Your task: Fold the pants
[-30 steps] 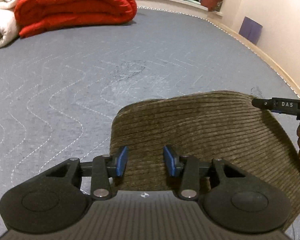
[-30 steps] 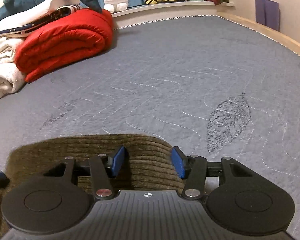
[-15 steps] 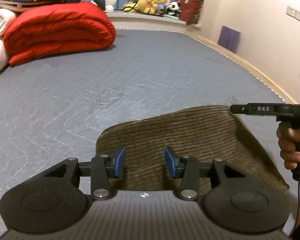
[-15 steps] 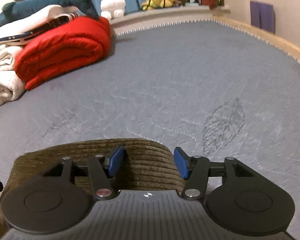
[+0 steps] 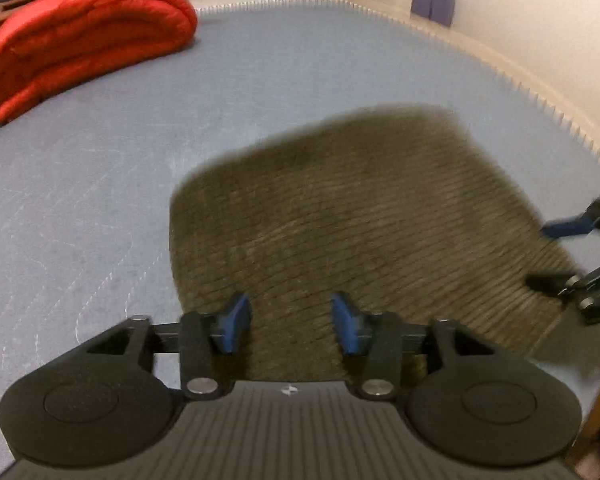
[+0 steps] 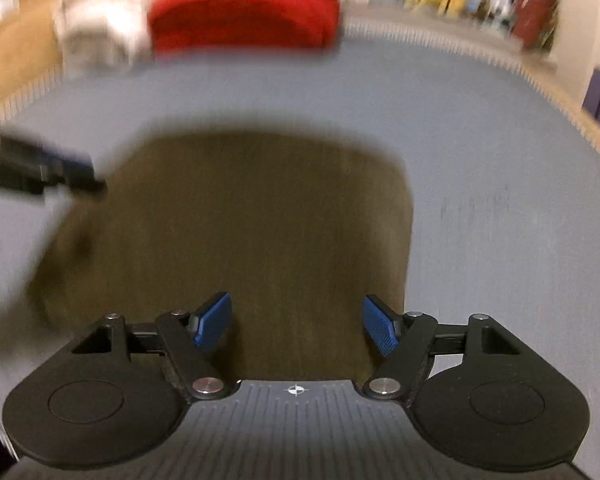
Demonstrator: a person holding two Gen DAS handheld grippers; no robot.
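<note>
two pairs of tongs hang over one compact bundle: the olive-brown ribbed corduroy pants [image 5: 352,216], lying as a rounded rectangular stack on the grey quilted bed [image 5: 100,168], near its beige edge on the right. the left tongs [image 5: 291,328] are spread apart with nothing between the blue pads, poised above the bundle's near edge; the right tongs [image 6: 296,326] are spread wider, also empty, facing the bundle from its other side (both views are blurred, so whether any pad brushes the cloth is hard to tell). each tool shows at the border of the other's view, which puts them on opposite flanks of the cloth. judging by the tidy outline, the folding looks close to finished, and the empty spread tongs suit that. a rolled red quilted duvet [image 5: 84,36] sits well apart at the bed's far end.
</note>
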